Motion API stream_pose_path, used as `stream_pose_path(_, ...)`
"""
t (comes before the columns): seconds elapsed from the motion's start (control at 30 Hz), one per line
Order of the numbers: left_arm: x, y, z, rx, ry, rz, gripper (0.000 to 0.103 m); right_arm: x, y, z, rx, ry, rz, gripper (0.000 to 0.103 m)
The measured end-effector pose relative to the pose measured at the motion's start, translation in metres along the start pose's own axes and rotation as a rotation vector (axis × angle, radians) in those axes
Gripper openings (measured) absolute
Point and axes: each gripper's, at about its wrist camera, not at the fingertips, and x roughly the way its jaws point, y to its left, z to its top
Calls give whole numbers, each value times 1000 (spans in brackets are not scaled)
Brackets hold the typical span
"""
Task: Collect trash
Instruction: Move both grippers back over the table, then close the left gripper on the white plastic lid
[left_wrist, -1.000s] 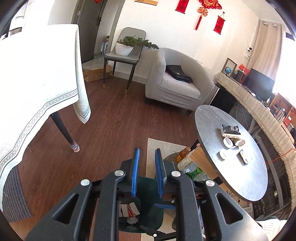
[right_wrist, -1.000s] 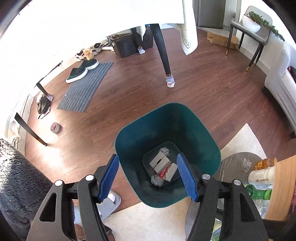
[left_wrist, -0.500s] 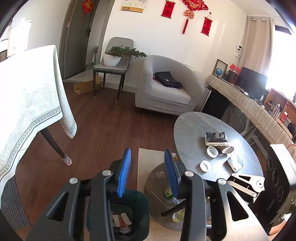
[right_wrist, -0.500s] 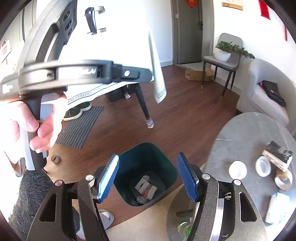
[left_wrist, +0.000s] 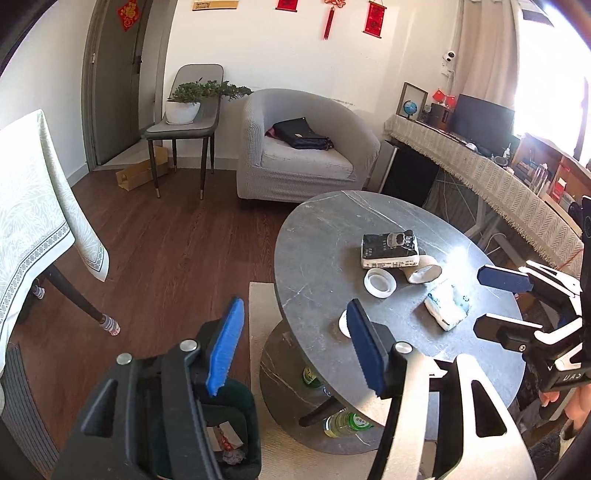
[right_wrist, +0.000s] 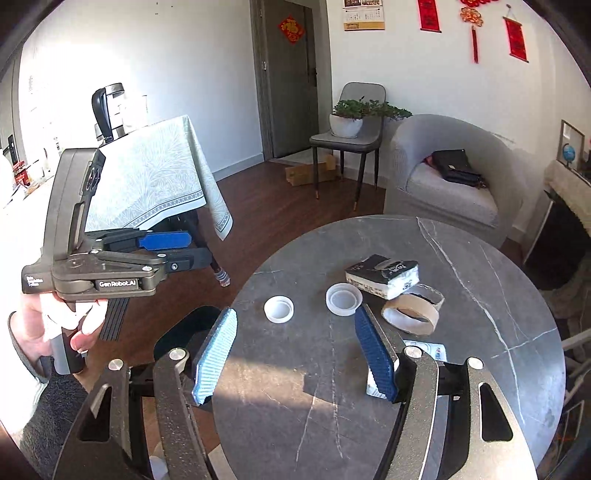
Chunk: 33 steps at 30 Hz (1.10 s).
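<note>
A round grey marble table (left_wrist: 317, 243) carries two white plastic lids (right_wrist: 279, 309) (right_wrist: 343, 299), a cardboard tape ring (right_wrist: 412, 314), a black tissue pack (right_wrist: 384, 275) and a crumpled white wrapper (left_wrist: 447, 305). A dark green bin (left_wrist: 236, 435) with paper trash stands on the floor, lower left of the table. My left gripper (left_wrist: 291, 343) is open and empty above the bin and the table's near edge. My right gripper (right_wrist: 295, 354) is open and empty over the table, just short of the lids.
A grey armchair (left_wrist: 295, 147) with a black bag, a chair with a potted plant (left_wrist: 184, 107) and a cloth-covered dining table (left_wrist: 33, 192) stand around the wooden floor. Bottles (left_wrist: 345, 422) sit on the shelf under the round table. A long sideboard (left_wrist: 480, 173) runs on the right.
Both grippers have risen from the bin and swung toward the round table. The left jaws have opened wide. The tabletop items now fill both views.
</note>
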Motion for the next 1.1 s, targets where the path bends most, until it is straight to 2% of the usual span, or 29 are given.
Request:
stream_pose_path(0.1, 12, -12, 0, 6, 11, -14, 65, -10, -12, -10, 16, 0, -26, 72)
stream_pose_path(0.27, 32, -37, -1, 44, 37, -23, 67, -18, -37, -27, 68, 11, -42, 73)
stream_pose_path(0.57, 76, -70, -15, 159, 126, 57, 66, -25, -65, -43, 154, 25, -39, 73)
stream_pose_path(0.67, 86, -68, -18, 156, 152, 69, 59, -27, -69, -46, 162, 27, -41, 73)
stream_pose_path(0.73, 91, -67, -19, 147, 170, 68, 50, -27, -71, -46, 165, 28, -44, 73)
stream_pose_path(0.87, 95, -71, -21, 155, 171, 69, 45, -26, -74, -47, 166, 38, -51, 74)
stream_pose_path(0.93, 94, -72, -21, 152, 171, 55, 36, -24, -75, -48, 167, 43, -56, 77)
stream_pose_path(1.0, 94, -74, -21, 155, 171, 52, 33, -23, -76, -48, 163, 42, -55, 82)
stream_pose_path(1.1, 94, -75, -21, 151, 172, 40, 33, -21, -75, -48, 160, 49, -68, 85)
